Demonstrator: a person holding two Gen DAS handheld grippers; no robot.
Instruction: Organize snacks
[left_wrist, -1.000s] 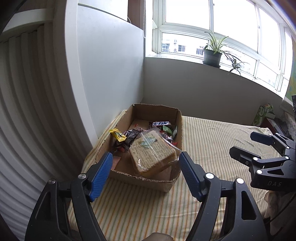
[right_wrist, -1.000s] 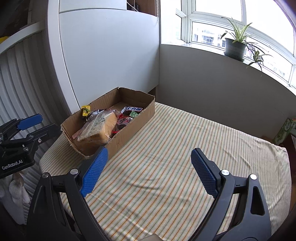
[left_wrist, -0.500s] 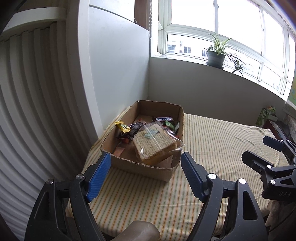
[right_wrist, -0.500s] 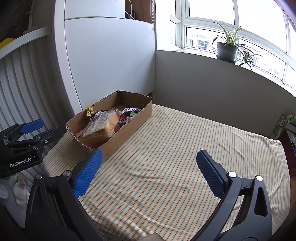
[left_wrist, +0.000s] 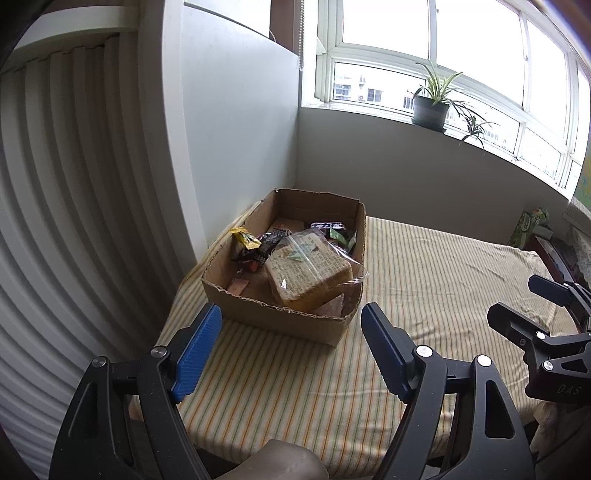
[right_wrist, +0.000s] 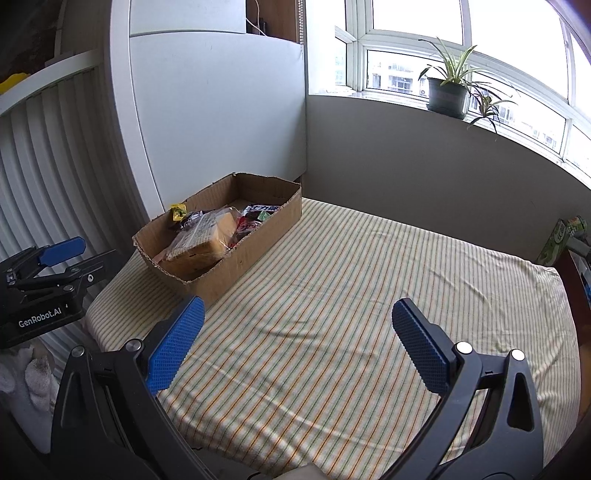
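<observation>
The cardboard box (left_wrist: 284, 280) sits at the far left corner of the striped tablecloth (left_wrist: 424, 288), close against the white panel; in the left wrist view it lies at about twelve o'clock, just beyond the fingertips, and in the right wrist view at about ten o'clock. Inside it, a bagged loaf of sliced bread (left_wrist: 308, 271) rests tilted on top toward the near end, with small wrapped snacks (left_wrist: 332, 230) behind it and a yellow wrapper (left_wrist: 243, 238) at the box's left wall.

No snack lies loose on the cloth in either view, so the gathering looks largely done; what may remain is tidying inside the box, since the loaf sits askew and rises above the rim.

The left gripper (left_wrist: 291, 349) hangs short of the box with its tongs wide and nothing between them. The right gripper (right_wrist: 295, 343) is over bare cloth at about four o'clock from the box, tongs equally wide and empty.

A potted plant (right_wrist: 448, 92) stands on the windowsill at one o'clock.
</observation>
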